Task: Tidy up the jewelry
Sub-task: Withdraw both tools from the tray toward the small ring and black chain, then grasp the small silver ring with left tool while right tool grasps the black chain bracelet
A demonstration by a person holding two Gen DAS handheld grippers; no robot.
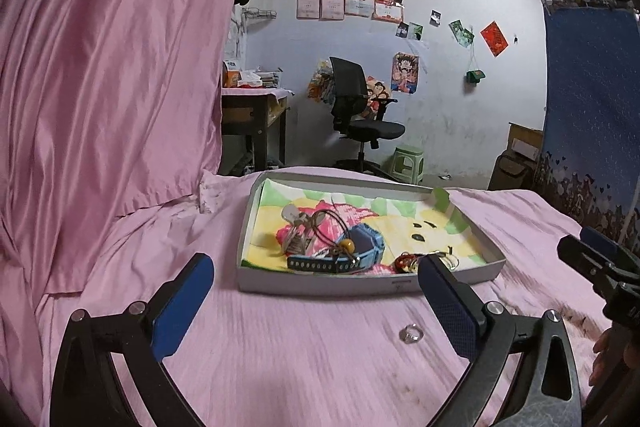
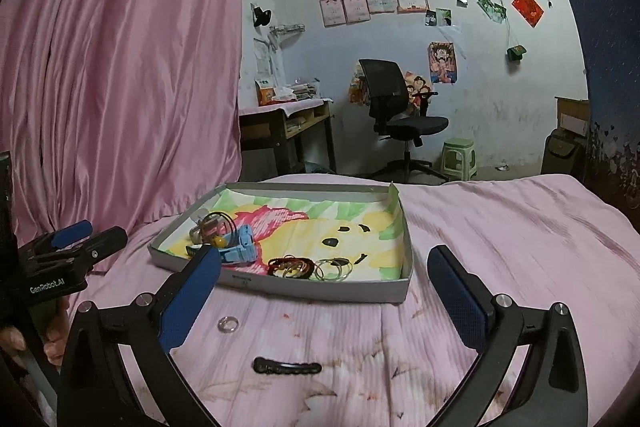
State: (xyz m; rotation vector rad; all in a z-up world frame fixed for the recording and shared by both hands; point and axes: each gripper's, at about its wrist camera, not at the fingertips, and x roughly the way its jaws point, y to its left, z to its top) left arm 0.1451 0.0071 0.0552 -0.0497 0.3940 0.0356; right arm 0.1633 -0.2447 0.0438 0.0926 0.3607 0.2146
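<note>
Jaws of both the left gripper and right gripper gape apart over the pink bed; ring and hair clip lie before the tray.

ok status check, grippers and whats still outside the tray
Left gripper open, right gripper open, both empty. Ring and black hair clip on the bedsheet, outside the tray. Nothing blocking either.

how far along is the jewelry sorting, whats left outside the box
Mostly done: the blue watch, the dark bracelets and the thin hoops already lie in the shallow box. Nothing is in hand: the left gripper and right gripper are both open and empty. Left on the pink sheet, in front of the box: a small clear ring and a black hair clip.
</note>
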